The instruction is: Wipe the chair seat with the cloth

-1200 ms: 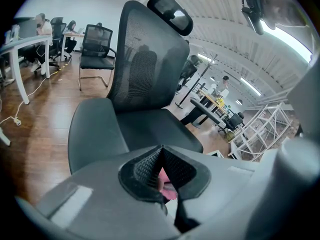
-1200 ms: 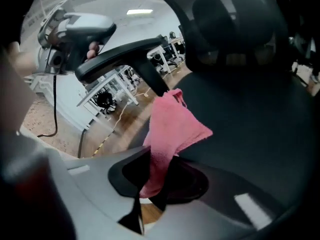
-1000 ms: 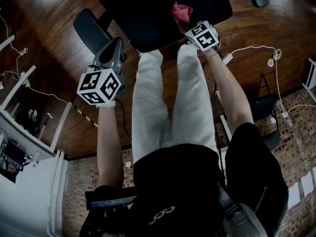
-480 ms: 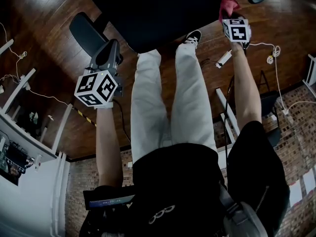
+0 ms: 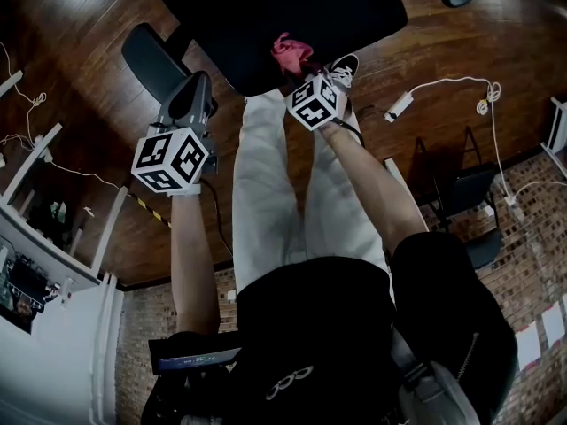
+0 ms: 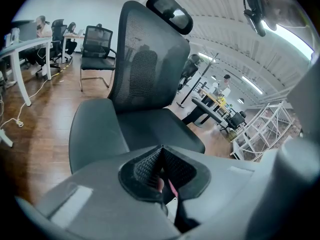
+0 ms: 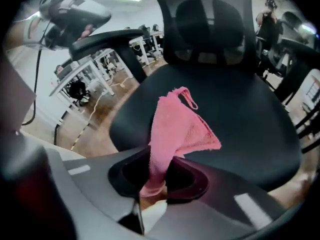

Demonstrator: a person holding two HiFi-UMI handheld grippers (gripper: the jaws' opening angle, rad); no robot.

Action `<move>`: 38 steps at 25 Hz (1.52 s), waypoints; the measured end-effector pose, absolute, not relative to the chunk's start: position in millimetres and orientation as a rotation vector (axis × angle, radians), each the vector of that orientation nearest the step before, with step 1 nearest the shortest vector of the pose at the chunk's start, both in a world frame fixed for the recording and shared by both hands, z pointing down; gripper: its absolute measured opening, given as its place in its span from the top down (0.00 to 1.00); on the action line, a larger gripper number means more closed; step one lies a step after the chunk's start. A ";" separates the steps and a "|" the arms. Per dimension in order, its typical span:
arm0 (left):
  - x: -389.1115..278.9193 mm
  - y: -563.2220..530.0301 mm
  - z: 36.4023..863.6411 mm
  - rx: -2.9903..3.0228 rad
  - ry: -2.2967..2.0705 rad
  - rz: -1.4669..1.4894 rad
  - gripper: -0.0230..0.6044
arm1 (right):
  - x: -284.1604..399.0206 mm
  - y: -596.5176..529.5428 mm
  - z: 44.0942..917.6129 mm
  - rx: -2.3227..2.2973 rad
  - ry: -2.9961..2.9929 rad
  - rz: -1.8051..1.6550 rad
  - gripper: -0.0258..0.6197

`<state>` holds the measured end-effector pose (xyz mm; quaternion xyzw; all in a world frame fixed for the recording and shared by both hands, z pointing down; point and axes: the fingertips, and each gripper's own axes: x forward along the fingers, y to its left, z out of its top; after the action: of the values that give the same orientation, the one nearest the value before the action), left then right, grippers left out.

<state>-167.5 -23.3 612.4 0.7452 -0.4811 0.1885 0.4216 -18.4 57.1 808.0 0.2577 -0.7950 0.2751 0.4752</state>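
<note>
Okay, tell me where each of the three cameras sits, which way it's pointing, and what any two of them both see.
Head view: on the person's head, facing steeply down at the chair seat; shows legs, arms, left tool, right tool.
Left gripper view: rides the left tool, looking along its shut jaws at the armrest and mesh backrest.
Right gripper view: rides the right tool, jaws shut on the pink cloth, facing across the seat.
Shared: head and right gripper views both show cloth and seat.

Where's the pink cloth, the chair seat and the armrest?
cloth (image 7: 172,129): right gripper view, middle of the pink fold.
seat (image 7: 245,109): right gripper view, bare black part right of the cloth.
armrest (image 6: 92,136): left gripper view, middle of its pad.
</note>
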 end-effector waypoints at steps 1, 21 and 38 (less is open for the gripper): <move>-167.5 -23.2 612.1 1.866 -1.208 0.473 0.97 | -46.0 70.6 803.6 0.572 -1.980 0.683 0.86; -162.6 -23.7 609.4 1.883 -1.208 0.471 0.97 | 159.8 29.8 827.8 0.673 -1.784 0.625 0.86; -162.1 -23.7 609.6 1.881 -1.216 0.479 0.97 | 202.1 -3.4 823.1 0.924 -1.632 0.640 0.86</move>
<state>-162.1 -23.7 609.6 0.7480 -0.4836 0.1906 0.4127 202.1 -3.4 823.1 0.3899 -0.6889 0.2702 0.5481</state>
